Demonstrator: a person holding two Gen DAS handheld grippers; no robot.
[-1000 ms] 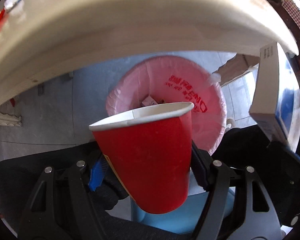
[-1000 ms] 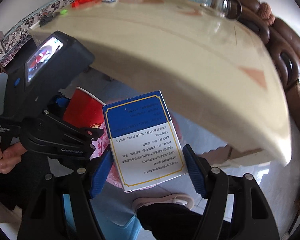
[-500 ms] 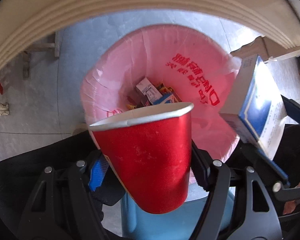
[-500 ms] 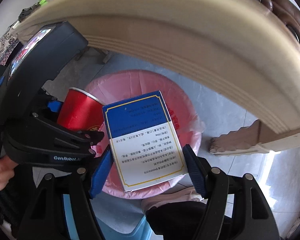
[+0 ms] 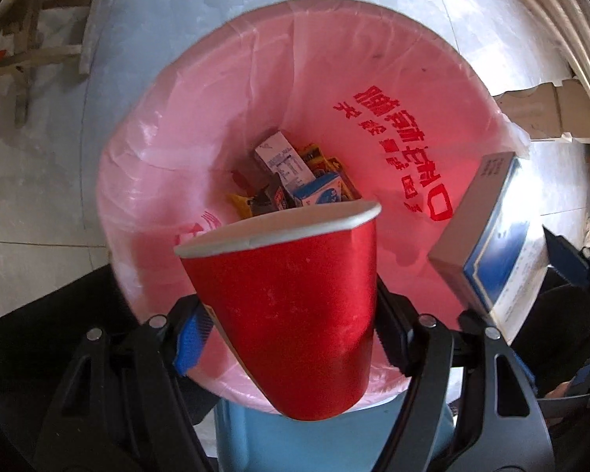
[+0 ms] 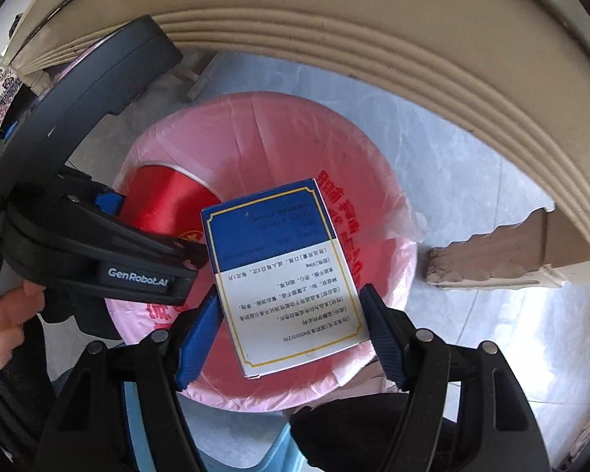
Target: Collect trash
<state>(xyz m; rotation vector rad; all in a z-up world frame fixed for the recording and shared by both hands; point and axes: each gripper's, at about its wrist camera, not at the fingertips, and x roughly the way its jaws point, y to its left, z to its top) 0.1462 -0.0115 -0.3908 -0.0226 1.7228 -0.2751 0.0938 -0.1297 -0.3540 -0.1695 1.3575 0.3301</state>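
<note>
My left gripper [image 5: 291, 326] is shut on a red paper cup [image 5: 291, 295] and holds it over the near rim of a bin lined with a pink bag [image 5: 200, 90]. The cup also shows in the right wrist view [image 6: 165, 200], with the left gripper's body [image 6: 98, 251] beside it. My right gripper [image 6: 291, 314] is shut on a blue-and-white carton [image 6: 283, 271] above the bin's pink liner [image 6: 255, 133]. The carton also shows at the right of the left wrist view [image 5: 487, 236]. Several boxes and wrappers [image 5: 295, 185] lie at the bottom of the bin.
The cream table edge [image 6: 373, 43] arches over the bin, with a carved table leg [image 6: 491, 255] to its right. The floor [image 5: 31, 149] is grey tile. A light blue stool [image 5: 326, 440] stands below the bin's near side. Wooden slats [image 5: 31, 51] lie at the far left.
Both grippers have come down below the table edge and tilted over the bin's mouth, which now fills both views. The cup and the carton stay gripped.
</note>
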